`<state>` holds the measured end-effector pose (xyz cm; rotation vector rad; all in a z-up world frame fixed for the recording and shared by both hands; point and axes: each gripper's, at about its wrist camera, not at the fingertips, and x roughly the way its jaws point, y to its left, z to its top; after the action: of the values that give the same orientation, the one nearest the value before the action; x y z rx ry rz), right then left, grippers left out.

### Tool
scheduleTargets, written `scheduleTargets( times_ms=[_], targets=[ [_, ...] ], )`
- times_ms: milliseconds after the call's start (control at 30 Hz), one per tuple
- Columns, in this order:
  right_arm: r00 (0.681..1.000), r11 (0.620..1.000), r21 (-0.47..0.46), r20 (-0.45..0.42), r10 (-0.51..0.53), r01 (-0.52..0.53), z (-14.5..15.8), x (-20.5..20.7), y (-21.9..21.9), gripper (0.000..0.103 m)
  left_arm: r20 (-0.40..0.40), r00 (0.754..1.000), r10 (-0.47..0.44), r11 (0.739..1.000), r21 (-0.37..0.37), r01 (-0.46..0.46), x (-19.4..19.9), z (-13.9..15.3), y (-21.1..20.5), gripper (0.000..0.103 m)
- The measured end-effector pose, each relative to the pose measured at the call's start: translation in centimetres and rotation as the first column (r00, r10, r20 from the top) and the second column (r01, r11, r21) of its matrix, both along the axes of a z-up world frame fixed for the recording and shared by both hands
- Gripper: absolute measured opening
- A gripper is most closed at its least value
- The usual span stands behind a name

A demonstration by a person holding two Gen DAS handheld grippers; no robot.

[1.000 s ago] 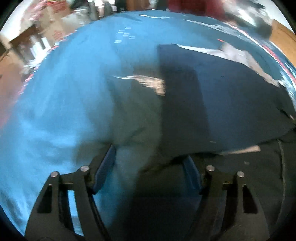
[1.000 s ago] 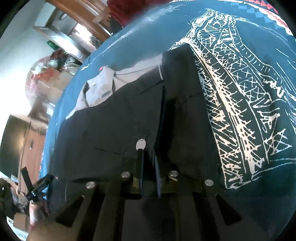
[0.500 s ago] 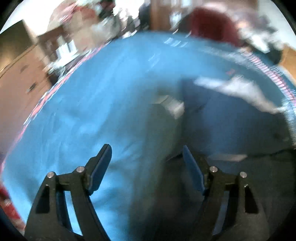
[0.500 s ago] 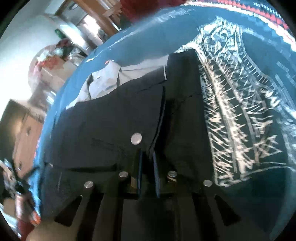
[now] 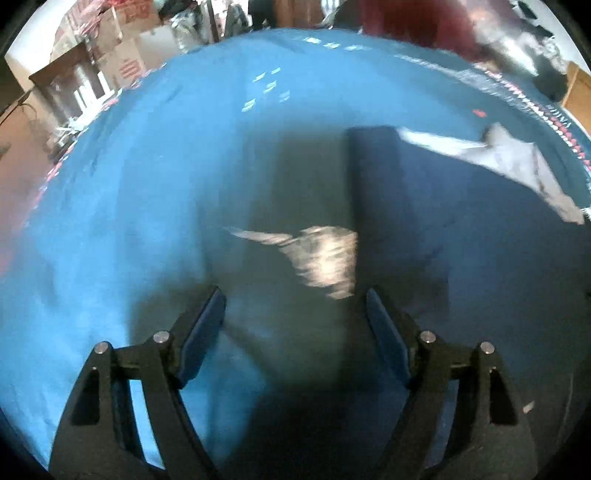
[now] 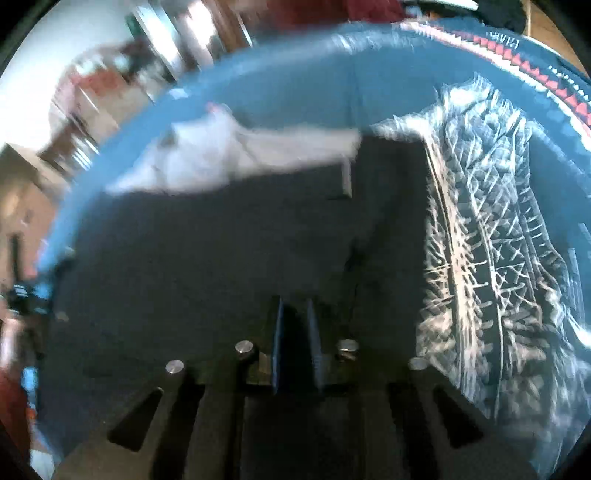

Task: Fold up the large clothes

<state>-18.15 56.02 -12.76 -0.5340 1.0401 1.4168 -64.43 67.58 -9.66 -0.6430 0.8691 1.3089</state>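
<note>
A dark navy garment point(image 5: 424, 221) lies flat on the blue cloth point(image 5: 129, 184), with a pale grey lining point(image 5: 517, 158) showing at its far edge. My left gripper point(image 5: 293, 295) hovers at the garment's left border. Its jaws stand wide and are closing slightly, with only cloth and shadow under them. In the right wrist view the garment point(image 6: 221, 258) fills the middle, with its pale lining point(image 6: 207, 162) at the far side. My right gripper point(image 6: 294, 301) sits on the garment, its pads drawn together with dark fabric between them.
A white lattice print point(image 6: 480, 240) runs down the blue cloth to the right of the garment, and a red and white border point(image 6: 524, 62) marks the far edge. Boxes and furniture point(image 5: 122, 55) crowd the room beyond. A dark red shape point(image 5: 417, 22) sits past the far edge.
The left gripper swung out over bare blue cloth and came back to the garment's left border. The right wrist rolled, its pads closed in, and the garment's button went out of sight.
</note>
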Motion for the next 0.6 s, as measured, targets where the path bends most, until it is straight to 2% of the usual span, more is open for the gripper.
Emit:
scheduleTargets(
  times_ms=[33,67,100,133,200,233,267,300,333,400,433,467,500,567,600],
  targets=[
    [1.000,1.000,0.009,-0.019,-0.002,0.002,-0.1,0.6,0.0,0.000,-0.030,1.000,0.000,1.000,-0.001,0.000,-0.2,0.4,-0.3,0.069],
    [0.999,1.000,0.008,-0.037,-0.013,0.013,0.2,1.2,-0.2,0.000,-0.058,0.998,-0.001,1.000,0.004,0.001,0.1,0.8,-0.6,0.068],
    [0.999,1.000,0.010,-0.016,-0.028,0.029,0.7,1.4,-0.6,0.010,-0.052,0.998,-0.033,0.999,0.030,0.035,0.8,1.8,-1.5,0.069],
    [0.999,0.999,0.019,0.009,-0.044,0.043,1.5,1.4,-1.1,0.020,-0.008,0.997,-0.075,0.996,0.049,0.076,1.5,3.0,-2.5,0.070],
    [0.999,0.996,0.080,-0.022,-0.036,0.038,3.1,1.2,-2.5,0.020,0.090,0.982,-0.168,0.985,0.063,0.162,3.2,3.8,-4.1,0.077],
    [0.999,0.995,0.098,-0.035,-0.020,0.023,3.6,0.7,-3.0,0.023,0.125,0.970,-0.209,0.978,0.049,0.204,3.9,3.6,-4.9,0.080],
    [0.999,0.995,0.103,-0.039,0.006,-0.002,3.7,-0.1,-3.2,0.026,0.117,0.966,-0.229,0.973,0.015,0.229,4.5,2.6,-5.5,0.081],
    [0.998,0.995,0.093,-0.042,0.042,-0.038,3.2,-0.9,-3.2,0.032,0.060,0.975,-0.216,0.975,-0.030,0.218,4.6,1.2,-5.8,0.082],
    [0.996,0.995,0.068,-0.045,0.073,-0.070,2.3,-1.6,-3.1,0.035,0.049,0.980,-0.193,0.979,-0.064,0.196,3.9,0.3,-5.8,0.087],
    [0.995,0.995,0.049,-0.045,0.088,-0.086,1.0,-1.6,-3.4,0.032,0.130,0.983,-0.129,0.988,-0.069,0.139,0.5,0.4,-6.3,0.086],
    [0.995,0.995,0.066,-0.059,0.085,-0.081,0.9,-1.1,-4.0,0.028,0.118,0.987,-0.107,0.991,-0.064,0.115,-0.6,0.9,-6.4,0.081],
    [0.996,0.997,0.050,-0.062,0.056,-0.053,1.3,-0.2,-4.7,0.029,0.121,0.989,-0.090,0.993,-0.062,0.098,-2.1,1.5,-6.9,0.079],
    [0.999,0.999,0.031,-0.047,0.022,-0.020,1.7,0.6,-5.5,0.030,0.094,0.994,-0.065,0.996,-0.055,0.070,-3.1,2.1,-7.5,0.081],
    [0.999,0.999,0.016,0.001,-0.039,0.039,3.1,2.2,-8.5,0.031,-0.041,0.999,0.002,1.000,-0.022,-0.003,-4.0,2.7,-8.9,0.084],
    [0.998,0.999,0.017,0.040,-0.051,0.050,4.0,2.3,-9.8,0.037,-0.025,1.000,0.014,1.000,-0.016,-0.014,-4.3,3.2,-9.6,0.084]
  ],
)
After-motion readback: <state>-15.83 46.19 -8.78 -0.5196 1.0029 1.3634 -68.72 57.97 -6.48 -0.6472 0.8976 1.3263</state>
